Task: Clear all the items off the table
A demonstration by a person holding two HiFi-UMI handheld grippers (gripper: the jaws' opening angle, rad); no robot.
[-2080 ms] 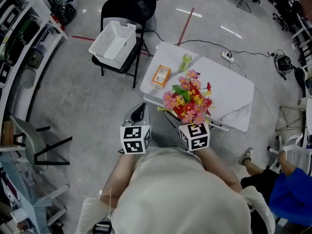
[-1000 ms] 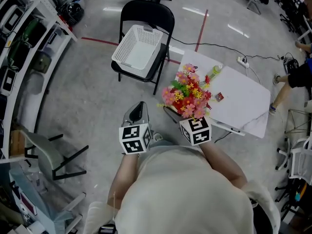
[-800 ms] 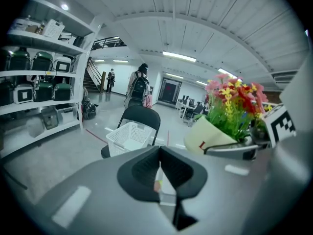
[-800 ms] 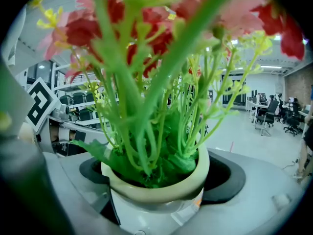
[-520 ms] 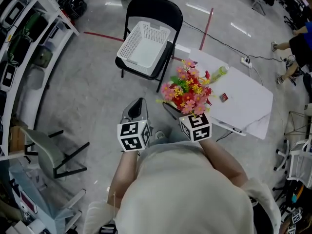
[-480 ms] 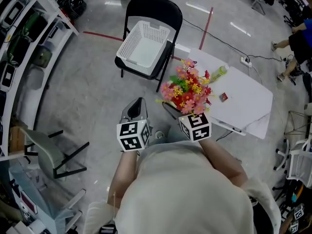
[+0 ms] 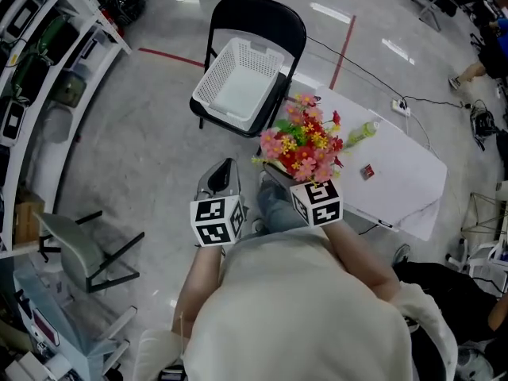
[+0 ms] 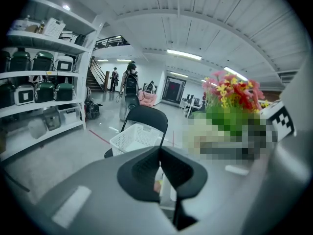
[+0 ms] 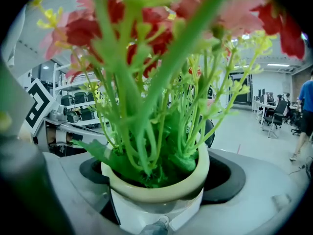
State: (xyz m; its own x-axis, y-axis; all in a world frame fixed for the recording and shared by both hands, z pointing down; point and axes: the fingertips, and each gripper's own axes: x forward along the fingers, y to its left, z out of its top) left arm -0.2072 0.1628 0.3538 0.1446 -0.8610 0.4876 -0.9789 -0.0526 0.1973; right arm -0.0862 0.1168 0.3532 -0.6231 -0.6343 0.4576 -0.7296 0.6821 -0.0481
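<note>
Flowers hide table corner beside basket on chair.

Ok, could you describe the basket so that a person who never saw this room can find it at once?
Look for the black folding chair that stands on the grey floor just beside the white table. The basket sits on its seat. It is the only white container with latticed walls there, open on top and empty.

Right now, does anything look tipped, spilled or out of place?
Nothing stands out. The flower pot sits upright in the right tool, with nothing spilled, and the white basket rests on the chair seat.
</note>
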